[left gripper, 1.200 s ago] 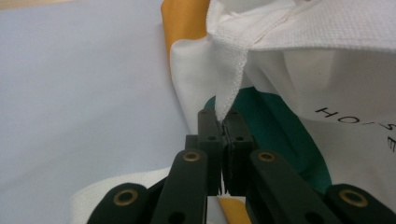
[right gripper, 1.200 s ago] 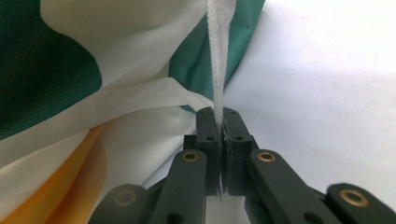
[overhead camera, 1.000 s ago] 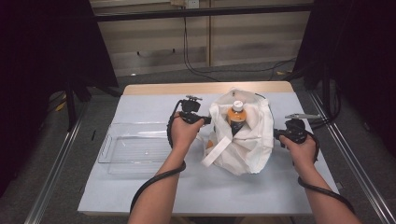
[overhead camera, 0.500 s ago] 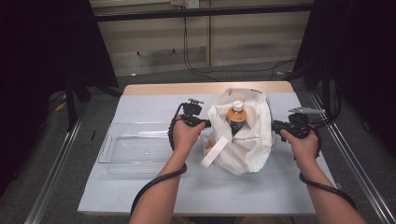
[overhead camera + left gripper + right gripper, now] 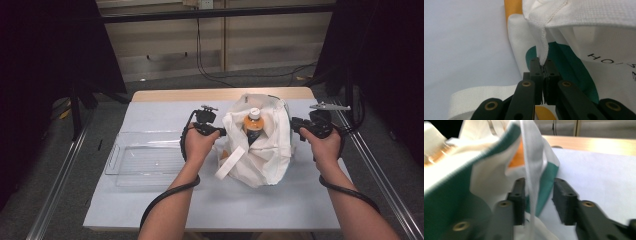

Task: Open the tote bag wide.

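Pale blue-grey sheeting covers the wide rectangular table (image 5: 150, 200) under both your arms, with a strip of bare wood showing at its far edge. On it, out beyond your left knuckles on the side away from the bag, lies a clear rectangular plastic tray (image 5: 145, 160), flat and apart from your fingers.

Between your two grippers sits the white woven fabric tote bag with green and orange printed patches (image 5: 265, 155), slumped but upright, its mouth open toward the ceiling. One broad white webbing handle (image 5: 231, 162) hangs down its near side, just beside your left gripper's fingers. Standing inside the bag, between the two sets of fingers, is an amber drink bottle with a white cap (image 5: 253, 125); its neck and cap rise above the cloth.

Your left gripper (image 5: 544, 65) has its jaws pressed together on a narrow white strip of the bag's fabric, which runs straight up from the fingertips to a stitched seam at the rim; green print lies just behind the fingers (image 5: 535, 75).

Your right gripper (image 5: 539, 182) stands with its jaws spread apart. A fold of white and green cloth hangs in the gap, close against the left-hand pad (image 5: 520, 195) and clear of the other one. That view is blurred.
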Tool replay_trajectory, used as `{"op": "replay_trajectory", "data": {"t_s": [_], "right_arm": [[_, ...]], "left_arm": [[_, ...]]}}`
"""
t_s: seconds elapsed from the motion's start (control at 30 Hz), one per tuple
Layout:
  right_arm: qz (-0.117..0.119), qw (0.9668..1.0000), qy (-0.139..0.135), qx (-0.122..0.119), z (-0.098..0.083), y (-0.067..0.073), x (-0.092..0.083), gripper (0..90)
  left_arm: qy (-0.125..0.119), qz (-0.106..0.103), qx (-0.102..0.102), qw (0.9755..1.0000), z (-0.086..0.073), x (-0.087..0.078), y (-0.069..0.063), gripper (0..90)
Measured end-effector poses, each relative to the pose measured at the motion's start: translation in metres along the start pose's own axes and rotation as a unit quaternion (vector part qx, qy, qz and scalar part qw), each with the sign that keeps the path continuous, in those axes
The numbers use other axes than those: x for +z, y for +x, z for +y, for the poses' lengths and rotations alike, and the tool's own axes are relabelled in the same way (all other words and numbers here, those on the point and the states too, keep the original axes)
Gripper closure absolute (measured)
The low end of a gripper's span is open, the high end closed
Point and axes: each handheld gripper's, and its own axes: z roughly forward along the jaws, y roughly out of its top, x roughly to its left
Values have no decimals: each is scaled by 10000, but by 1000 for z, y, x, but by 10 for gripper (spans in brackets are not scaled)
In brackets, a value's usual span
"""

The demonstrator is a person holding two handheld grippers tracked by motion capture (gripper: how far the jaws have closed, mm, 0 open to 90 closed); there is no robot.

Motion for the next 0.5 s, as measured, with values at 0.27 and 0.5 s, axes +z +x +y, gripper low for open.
{"op": "replay_trajectory", "data": {"t_s": [0.27,0.5], "right_arm": [[13,9998,56,201,-10,-3,1,890],[-82,9990,363,249,-28,-11,10,890]], "left_arm": [[-25,59,-30,10000,-2,0,-1,880],[6,61,-46,10000,-3,1,0,881]]}}
